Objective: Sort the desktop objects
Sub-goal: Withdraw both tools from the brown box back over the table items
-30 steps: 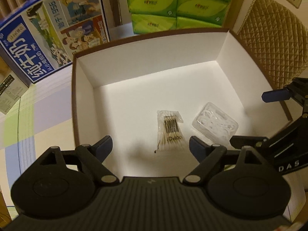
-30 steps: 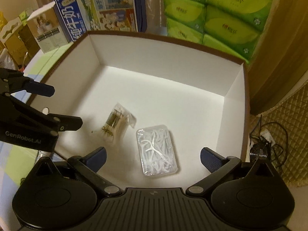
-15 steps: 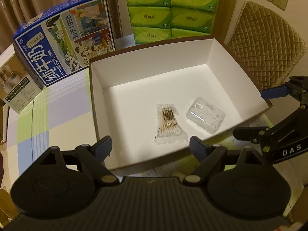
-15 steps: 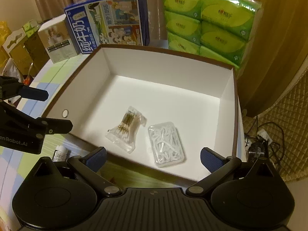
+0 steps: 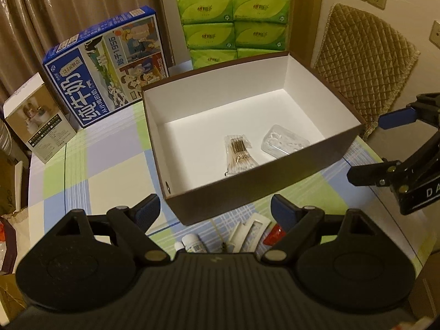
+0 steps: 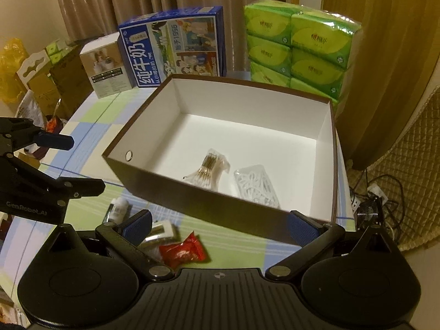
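A brown box with a white inside [image 5: 247, 189] [image 6: 334, 143] stands on the checked tablecloth. In it lie a packet of cotton swabs [image 5: 240, 154] [image 6: 207, 170] and a clear plastic case [image 5: 283, 141] [image 6: 257, 187]. On the cloth in front of the box are a small white bottle [image 5: 194, 243] [image 6: 118, 210], a flat white pack [image 5: 250, 231] [image 6: 161, 229] and a red packet [image 5: 275, 233] [image 6: 183, 251]. My left gripper [image 5: 216, 211] [image 6: 74, 165] hangs open above these items, holding nothing. My right gripper [image 6: 220, 227] [image 5: 385, 145] is open and empty too, near the box's front right corner.
Behind the box stand a blue milk carton [image 5: 110, 63], stacked green tissue packs [image 5: 233, 19] and a small white and brown box [image 5: 38, 121]. A quilted chair [image 5: 363, 63] is at the right. Cables [image 6: 376, 200] lie on the floor beside the table.
Both grippers have drawn back and up from over the box's inside to in front of it. The box looks smaller, and the loose items on the cloth have come into view.
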`<state>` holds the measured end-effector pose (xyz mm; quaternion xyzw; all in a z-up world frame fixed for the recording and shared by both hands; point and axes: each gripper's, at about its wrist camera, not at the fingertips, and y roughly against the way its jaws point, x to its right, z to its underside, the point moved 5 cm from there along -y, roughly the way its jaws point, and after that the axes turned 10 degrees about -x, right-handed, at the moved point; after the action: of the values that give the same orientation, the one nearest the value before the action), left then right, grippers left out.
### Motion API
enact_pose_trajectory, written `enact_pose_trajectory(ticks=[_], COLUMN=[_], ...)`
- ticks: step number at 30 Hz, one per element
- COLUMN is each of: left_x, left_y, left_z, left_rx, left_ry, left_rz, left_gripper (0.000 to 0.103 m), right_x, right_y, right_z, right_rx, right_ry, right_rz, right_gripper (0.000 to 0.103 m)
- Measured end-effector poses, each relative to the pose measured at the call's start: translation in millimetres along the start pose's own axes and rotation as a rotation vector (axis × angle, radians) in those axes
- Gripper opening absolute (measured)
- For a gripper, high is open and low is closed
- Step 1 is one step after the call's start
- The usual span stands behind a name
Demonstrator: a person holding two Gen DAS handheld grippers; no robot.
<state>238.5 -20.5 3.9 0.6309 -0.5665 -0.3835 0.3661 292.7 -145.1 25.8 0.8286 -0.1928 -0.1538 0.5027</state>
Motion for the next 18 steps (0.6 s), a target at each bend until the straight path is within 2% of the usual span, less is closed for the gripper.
enact_pose_trajectory(ticks=[4,9,18], left_x=[-1,-7,-29], left_y=[11,19,23], left_z=[13,31,56], left_rx=[0.007,0.014,-0.007], left_ry=[-0.003,0.007,0.084], left_rz=[0.009,-0.015,-0.005], left_gripper=[0.085,0.085,0.085], right_x=[-8,-15,-18], right_y=[8,10,16], right_z=[12,27,46], right_rx=[0.007,-0.004,0.034], right_ry=[-0.005,-0.014,-0.044], right_rz=[0.002,0.002,-0.046], right_gripper=[0.101,0.101,0.101])
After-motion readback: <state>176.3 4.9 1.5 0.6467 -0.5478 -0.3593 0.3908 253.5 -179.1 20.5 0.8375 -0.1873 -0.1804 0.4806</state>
